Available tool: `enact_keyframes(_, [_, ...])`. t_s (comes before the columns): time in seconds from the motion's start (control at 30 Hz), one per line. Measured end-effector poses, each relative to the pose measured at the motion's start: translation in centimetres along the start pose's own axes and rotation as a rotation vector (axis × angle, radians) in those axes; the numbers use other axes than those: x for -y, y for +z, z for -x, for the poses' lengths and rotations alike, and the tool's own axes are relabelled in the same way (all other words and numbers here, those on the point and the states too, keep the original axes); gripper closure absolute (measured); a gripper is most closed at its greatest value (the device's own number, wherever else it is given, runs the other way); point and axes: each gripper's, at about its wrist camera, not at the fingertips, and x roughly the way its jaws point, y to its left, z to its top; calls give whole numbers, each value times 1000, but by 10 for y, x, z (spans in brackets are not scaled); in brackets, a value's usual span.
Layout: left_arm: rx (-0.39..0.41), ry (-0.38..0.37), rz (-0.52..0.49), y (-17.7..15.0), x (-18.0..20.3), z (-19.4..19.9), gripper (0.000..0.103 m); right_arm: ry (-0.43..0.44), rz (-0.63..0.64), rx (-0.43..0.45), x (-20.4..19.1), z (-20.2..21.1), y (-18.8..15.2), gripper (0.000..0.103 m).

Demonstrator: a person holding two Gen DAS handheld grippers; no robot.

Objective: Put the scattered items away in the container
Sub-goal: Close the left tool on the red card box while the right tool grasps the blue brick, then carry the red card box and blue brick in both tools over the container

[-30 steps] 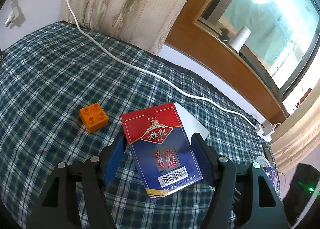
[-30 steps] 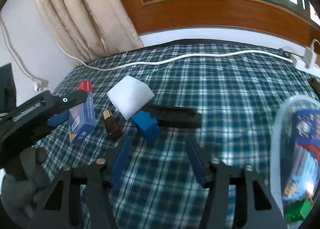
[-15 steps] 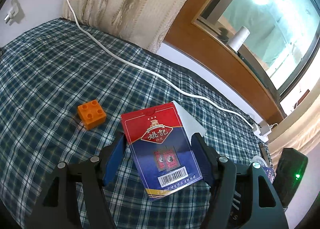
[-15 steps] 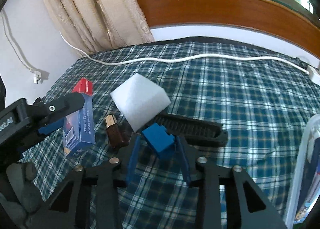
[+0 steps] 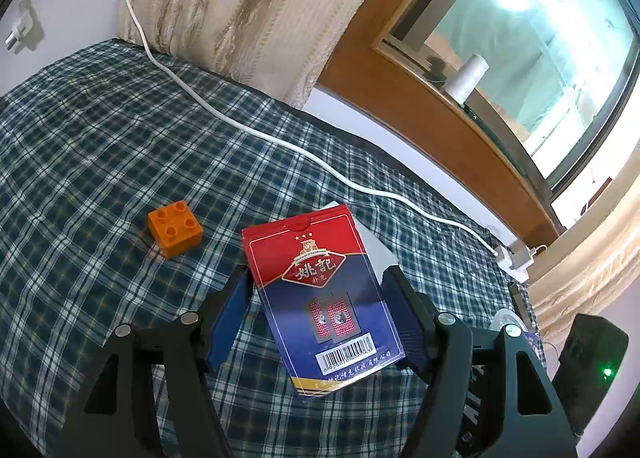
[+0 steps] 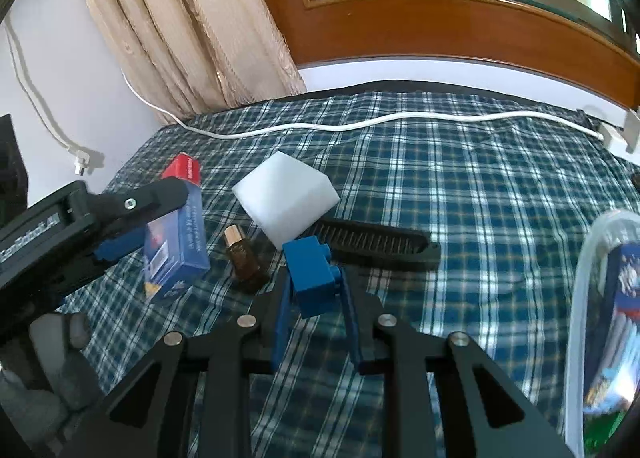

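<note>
Indoors, plaid cloth (image 5: 100,162) under a window (image 5: 540,58); left tool (image 5: 316,298) pinches card box (image 5: 324,298), right tool (image 6: 314,298) pinches blue block (image 6: 312,278).

The card box (image 5: 320,298) between the left tongs (image 5: 318,310) hides most of the white sponge (image 5: 378,254) behind it; only a corner shows. In the right view, the left tongs' finger (image 6: 132,204) covers part of the box's face. The blue brick (image 6: 310,278) between the right tongs (image 6: 314,298) covers the near end of the black comb (image 6: 376,244), and the sponge overlaps the comb's far left end. The small brown bottle (image 6: 242,258) left of the right tongs has no readable label. The clear container (image 6: 592,298) at right is cut off by the picture's edge, and its contents are blurred.
</note>
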Motion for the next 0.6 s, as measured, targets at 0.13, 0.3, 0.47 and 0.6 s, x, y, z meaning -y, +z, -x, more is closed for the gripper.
enact_keyframes(0.13, [-7,-13,-12,-2,5,0,33,-4,-29,8,2,11,-7,76])
enact_keyframes(0.3, [-23,-26,-41,-8,14,-2,32,-17,-70,7,9,24,-19,76])
enact_keyframes(0.47, [-41,-34,-77,-15,23,-6,32,-25,-105,38,15,46,-27,76])
enact_keyframes(0.6, [-50,-52,-107,-21,33,-7,33,-36,-118,66,18,63,-32,76])
